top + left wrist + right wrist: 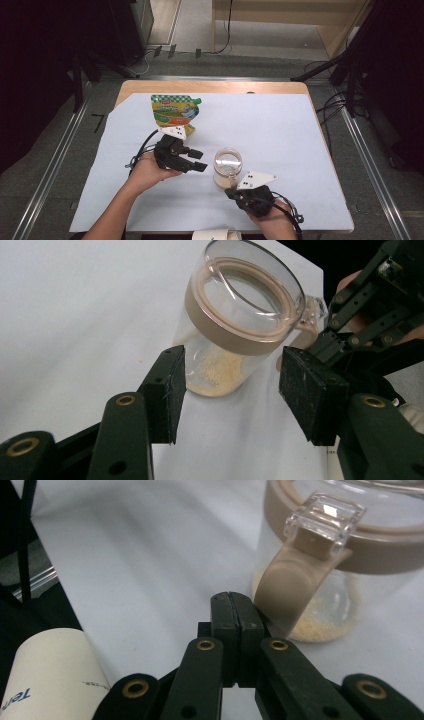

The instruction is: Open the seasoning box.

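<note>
The jar (235,325) at 12 o'clock in the left gripper view is clear, glossy plastic with a smooth matt tan band, and holds coarse pale grains at its bottom. Its handle (292,587) is the same matt tan, capped by a clear glossy tab. The left hand-held gripper (232,385) has 2 rough, matt black pads and brass-coloured rivets. The table (300,130) wears a smooth, matt white sheet over a wooden top. At 11 o'clock in the high view lies a glossy printed pouch (174,111).
</note>
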A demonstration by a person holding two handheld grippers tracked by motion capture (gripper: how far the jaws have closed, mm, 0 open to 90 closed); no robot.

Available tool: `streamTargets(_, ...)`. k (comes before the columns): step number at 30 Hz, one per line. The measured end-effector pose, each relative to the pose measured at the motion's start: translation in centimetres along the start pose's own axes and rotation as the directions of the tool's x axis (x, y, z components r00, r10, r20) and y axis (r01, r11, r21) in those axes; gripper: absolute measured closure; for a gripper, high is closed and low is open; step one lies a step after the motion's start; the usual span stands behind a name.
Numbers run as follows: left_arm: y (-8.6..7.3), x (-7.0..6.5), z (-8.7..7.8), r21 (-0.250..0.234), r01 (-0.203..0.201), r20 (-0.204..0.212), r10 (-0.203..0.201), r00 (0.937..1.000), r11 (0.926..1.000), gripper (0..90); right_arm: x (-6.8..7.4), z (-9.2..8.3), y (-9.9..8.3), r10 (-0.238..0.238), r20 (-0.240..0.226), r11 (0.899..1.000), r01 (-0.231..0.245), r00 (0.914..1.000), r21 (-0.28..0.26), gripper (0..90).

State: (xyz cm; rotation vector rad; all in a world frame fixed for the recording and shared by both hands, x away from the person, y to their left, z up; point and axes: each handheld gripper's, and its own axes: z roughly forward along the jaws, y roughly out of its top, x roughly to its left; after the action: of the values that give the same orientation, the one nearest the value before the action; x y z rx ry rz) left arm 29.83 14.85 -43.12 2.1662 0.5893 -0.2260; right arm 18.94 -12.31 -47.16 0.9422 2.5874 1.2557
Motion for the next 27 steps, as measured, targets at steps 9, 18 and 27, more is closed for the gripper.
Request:
streamTargets(9, 0.2, 0.1, 0.3, -0.001, -0.007, 0.001, 0.007, 1.0, 1.0, 45.0, -1.3, -1.0, -0.5, 0.042, 0.056, 0.999, -0.042, 0.9975, 0.007, 90.0)
streamTargets(18, 0.4, -0.2, 0.9, 0.015, -0.03, -0.009, 0.03, 0.9995, 0.9994, 44.6, -4.1, -2.0, -0.8, 0.132, 0.145, 0.991, -0.133, 0.9805, -0.003, 90.0)
streamTargets(27, 0.6, -0.5, 1.4, -0.006, -0.071, -0.016, 0.07, 0.9974, 0.9975, 37.5, -6.7, -1.7, -0.1, 0.181, 0.183, 0.983, -0.175, 0.9663, -0.048, 90.0)
